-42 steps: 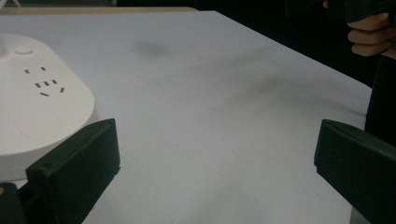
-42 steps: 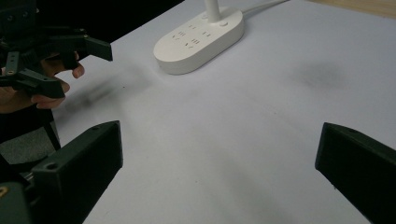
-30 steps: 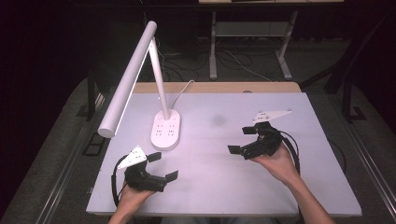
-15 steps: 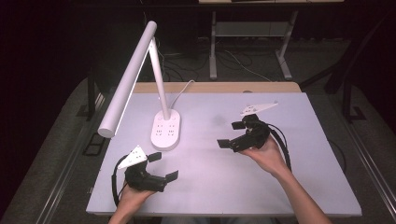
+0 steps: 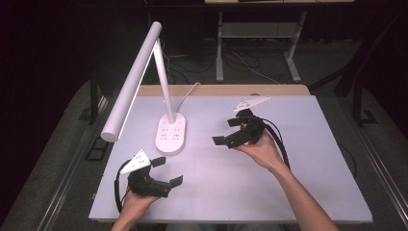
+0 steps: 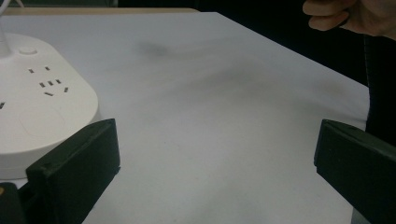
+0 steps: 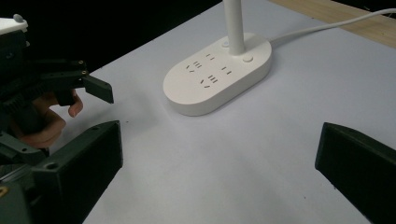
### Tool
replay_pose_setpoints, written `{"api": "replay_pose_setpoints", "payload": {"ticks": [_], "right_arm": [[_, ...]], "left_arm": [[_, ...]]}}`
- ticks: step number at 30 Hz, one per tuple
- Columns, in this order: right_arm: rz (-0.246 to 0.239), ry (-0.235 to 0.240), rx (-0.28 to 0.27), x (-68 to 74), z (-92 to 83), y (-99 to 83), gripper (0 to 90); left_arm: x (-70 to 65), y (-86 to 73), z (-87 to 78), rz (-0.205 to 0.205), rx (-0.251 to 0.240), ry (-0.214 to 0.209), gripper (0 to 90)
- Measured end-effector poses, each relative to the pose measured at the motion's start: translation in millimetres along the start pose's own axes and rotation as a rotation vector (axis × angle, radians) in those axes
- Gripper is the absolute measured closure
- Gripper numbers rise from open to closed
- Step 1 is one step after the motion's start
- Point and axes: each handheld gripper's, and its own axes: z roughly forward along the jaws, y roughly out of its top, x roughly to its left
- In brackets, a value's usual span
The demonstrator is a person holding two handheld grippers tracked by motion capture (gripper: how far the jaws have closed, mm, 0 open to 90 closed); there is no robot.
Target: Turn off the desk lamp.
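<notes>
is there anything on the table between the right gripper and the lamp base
Nothing: in the right gripper view, bare table runs from the open right gripper to the lamp base.

Count: one white desk lamp (image 5: 144, 82) with oval socket base (image 5: 171, 134) — one pale rectangular tabletop (image 5: 298, 168) — two black two-jaw claws, left claw (image 5: 166, 172) and right claw (image 5: 225, 131), each hand-held.

White table (image 5: 298, 192); white desk lamp (image 5: 171, 134) standing rear-left.
</notes>
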Motion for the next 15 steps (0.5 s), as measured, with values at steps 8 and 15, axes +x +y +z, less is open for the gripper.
{"api": "replay_pose_setpoints", "payload": {"ticks": [8,15], "right_arm": [[0.002,0.004,0.000,-5.2,12.7,12.6,0.7],[0.014,0.006,0.000,-10.8,26.2,22.4,0.7]], "left_arm": [[0.3,0.1,-0.2,-0.001,-0.001,0.000,0.0],[0.5,0.0,0.5,-0.003,0.002,-0.003,0.0]]}}
